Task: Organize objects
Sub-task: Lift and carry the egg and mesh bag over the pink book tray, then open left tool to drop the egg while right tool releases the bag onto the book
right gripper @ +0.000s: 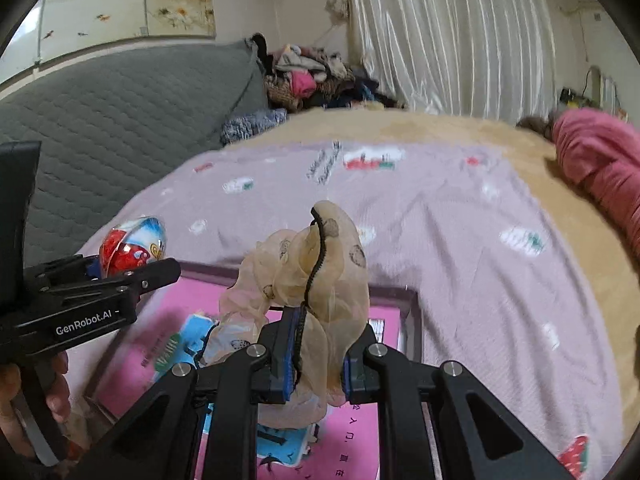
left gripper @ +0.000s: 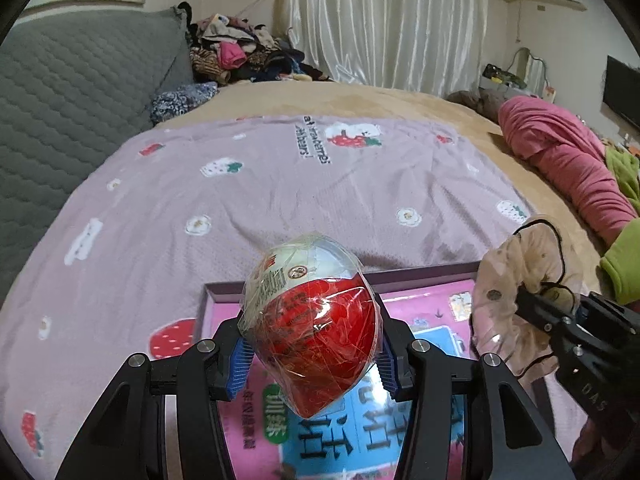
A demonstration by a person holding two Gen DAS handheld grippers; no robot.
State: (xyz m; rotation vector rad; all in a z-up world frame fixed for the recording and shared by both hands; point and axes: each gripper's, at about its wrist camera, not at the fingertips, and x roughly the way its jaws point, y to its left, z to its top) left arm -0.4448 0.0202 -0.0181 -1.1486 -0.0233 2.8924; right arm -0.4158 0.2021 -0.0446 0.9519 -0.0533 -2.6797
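Observation:
My left gripper is shut on a red and white egg-shaped toy in clear wrap, held above a purple-rimmed box with a pink and blue booklet inside. The egg also shows in the right wrist view, at the tip of the left gripper. My right gripper is shut on a sheer beige scrunchie with a black elastic cord, held above the same box. In the left wrist view the scrunchie and right gripper hang at the box's right side.
The box lies on a lilac strawberry-print sheet over a tan blanket. A grey quilted headboard is at left, a clothes pile at the back, and pink bedding at right.

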